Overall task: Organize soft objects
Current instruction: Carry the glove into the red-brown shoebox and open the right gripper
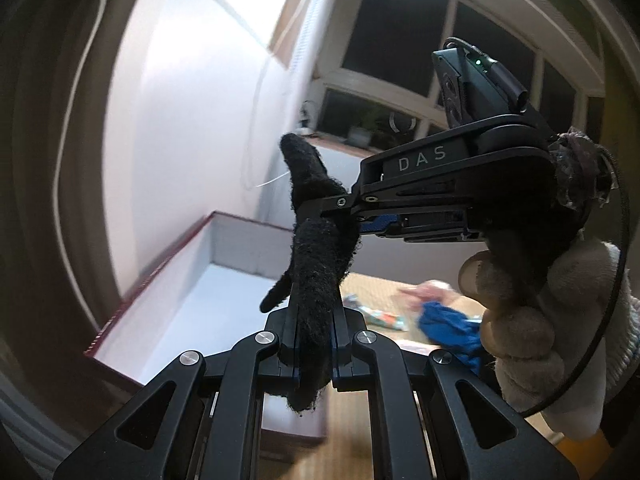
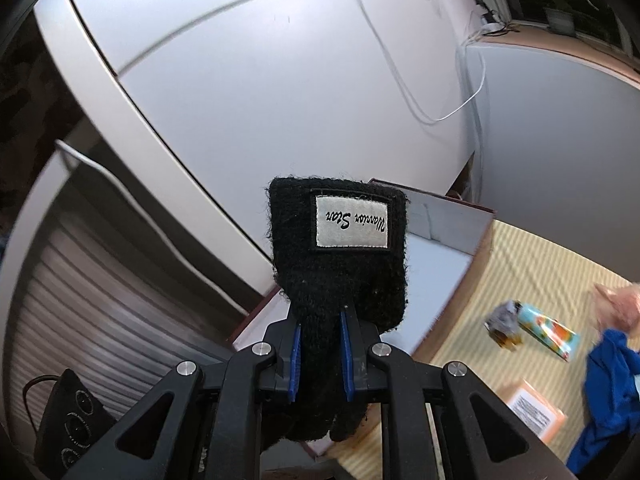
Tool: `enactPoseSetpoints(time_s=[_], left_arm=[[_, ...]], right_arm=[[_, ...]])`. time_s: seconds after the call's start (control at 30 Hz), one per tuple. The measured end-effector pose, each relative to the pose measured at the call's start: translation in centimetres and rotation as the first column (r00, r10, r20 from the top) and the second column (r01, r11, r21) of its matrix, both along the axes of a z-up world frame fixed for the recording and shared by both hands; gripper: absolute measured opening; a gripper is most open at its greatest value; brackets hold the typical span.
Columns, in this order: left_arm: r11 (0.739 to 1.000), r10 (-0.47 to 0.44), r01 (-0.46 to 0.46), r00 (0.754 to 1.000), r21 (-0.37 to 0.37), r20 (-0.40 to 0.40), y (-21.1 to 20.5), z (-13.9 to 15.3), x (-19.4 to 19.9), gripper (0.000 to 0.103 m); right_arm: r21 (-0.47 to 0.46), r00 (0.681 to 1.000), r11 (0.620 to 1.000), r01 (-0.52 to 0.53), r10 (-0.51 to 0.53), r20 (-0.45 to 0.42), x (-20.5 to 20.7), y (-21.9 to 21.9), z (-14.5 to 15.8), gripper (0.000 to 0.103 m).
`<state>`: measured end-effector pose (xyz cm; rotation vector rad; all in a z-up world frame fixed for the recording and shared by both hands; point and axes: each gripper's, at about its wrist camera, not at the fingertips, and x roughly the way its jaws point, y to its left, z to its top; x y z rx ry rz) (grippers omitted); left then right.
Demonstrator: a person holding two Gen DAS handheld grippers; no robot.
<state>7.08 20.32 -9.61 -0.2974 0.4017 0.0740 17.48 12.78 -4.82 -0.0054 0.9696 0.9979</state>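
Note:
A black knit glove (image 1: 316, 264) hangs in the air between both grippers. In the left wrist view my left gripper (image 1: 314, 336) is shut on its lower end. My right gripper (image 1: 340, 216) comes in from the right, held by a hand in a pale work glove (image 1: 520, 320), and is shut on the middle of the black glove. In the right wrist view the right gripper (image 2: 320, 356) pinches the black glove (image 2: 340, 276) between blue pads; its cuff with a white sewn label points up. An open box (image 1: 180, 280) with a dark red rim and white inside lies below and behind the glove.
On the striped mat lie a blue cloth (image 2: 612, 392), a colourful packet (image 2: 548, 332), a small orange box (image 2: 532, 412) and a blurred pink thing (image 2: 616, 304). The open box (image 2: 444, 240) stands against a white wall. A black device (image 2: 68, 424) sits low at the left.

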Motion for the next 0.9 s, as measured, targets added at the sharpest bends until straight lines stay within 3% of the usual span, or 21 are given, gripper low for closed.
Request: enactPoseSetpoints(time_s=[0.3,0.4,0.43,0.5,0.53,0.57,0.67,0.9], left_arm=[[0.998,0.061,-0.061,0.995,0.003,-0.084,2.5,-3.1,1.8,0.008],[0.997,0.082,-0.082,0.992,0.011,-0.096,2.9,-3.4,2.0,0.009],[0.995,0.095,-0.094,0.991,0.017,-0.097,3.0,-3.5,2.0,0.01],[0.992,0.125,-0.121,0.987,0.044,-0.102,2.8,-3.3,1.6,0.022],[0.989,0.141,-0.136,0.985,0.056,-0.097,2.9,-3.3,1.4,0.031],[0.988,0.149,-0.143,0.984,0.06,-0.096,3.1,-3.3,1.2,0.04],[0.982,0.183,-0.178,0.979,0.054,-0.095,3.5,-3.2,0.8,0.06],[0.981,0.195,-0.192,0.977,0.04,-0.09,3.5,-3.0,0.2,0.06]], right_arm=[[-0.09,1.0,0.996,-0.013,0.01,-0.027,1.5,4.1,-4.6,0.015],[-0.109,0.999,0.994,-0.011,0.007,-0.033,1.9,4.6,-5.5,0.022],[-0.111,0.999,0.994,-0.012,0.009,-0.033,2.0,4.7,-5.6,0.029],[-0.115,1.0,0.993,-0.006,0.004,-0.018,2.1,4.7,-5.7,0.052],[-0.114,1.0,0.993,0.001,-0.002,-0.009,2.2,4.6,-5.7,0.068],[-0.108,1.0,0.994,0.008,-0.008,-0.001,2.3,4.5,-5.5,0.073],[-0.092,1.0,0.996,0.018,-0.017,0.005,2.6,3.9,-5.1,0.073],[-0.089,0.999,0.996,0.029,-0.027,0.027,2.6,2.0,-4.5,0.073]])
